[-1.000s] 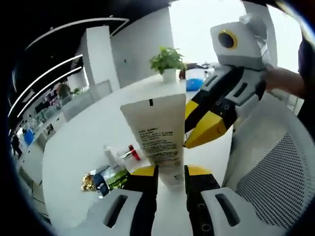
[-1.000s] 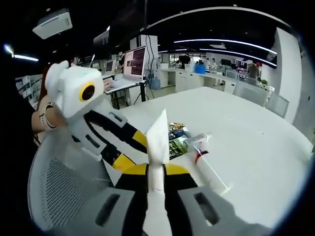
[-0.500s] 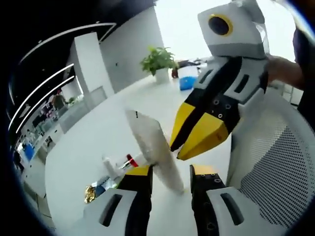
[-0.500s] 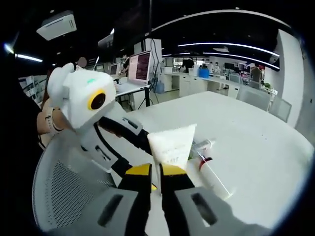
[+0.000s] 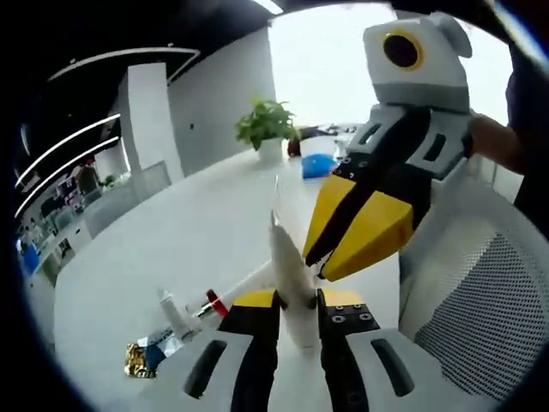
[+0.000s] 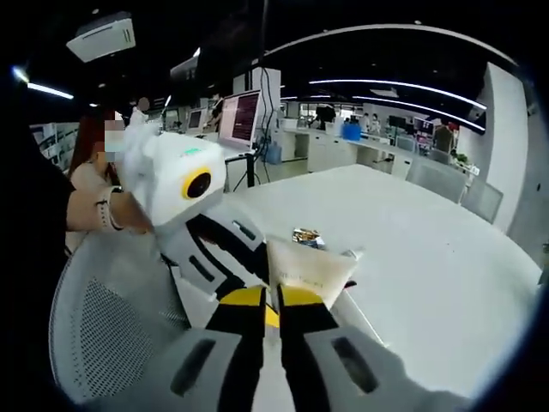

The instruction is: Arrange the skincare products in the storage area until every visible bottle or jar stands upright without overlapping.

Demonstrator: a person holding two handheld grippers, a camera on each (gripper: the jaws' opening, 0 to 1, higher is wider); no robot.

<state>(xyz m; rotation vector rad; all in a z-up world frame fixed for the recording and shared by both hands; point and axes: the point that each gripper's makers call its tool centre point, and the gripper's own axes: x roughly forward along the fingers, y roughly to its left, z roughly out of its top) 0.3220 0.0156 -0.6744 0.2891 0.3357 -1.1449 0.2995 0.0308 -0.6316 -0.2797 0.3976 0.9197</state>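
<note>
The soft white plastic tube [image 5: 290,273] is clamped between both the left hand-held gripper [image 5: 297,300] and the right hand-held gripper [image 6: 271,298], above the white desk [image 5: 189,240].

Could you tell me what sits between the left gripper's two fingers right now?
The white tube, seen edge-on in the left gripper view, stands between the left gripper fingers, with the right gripper at its upper part.

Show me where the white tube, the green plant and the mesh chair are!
white tube [image 5: 287,262]: left gripper view, on its flat body above the jaws.
green plant [image 5: 266,122]: left gripper view, on its leaves.
mesh chair [image 5: 480,318]: left gripper view, on the mesh back.
</note>
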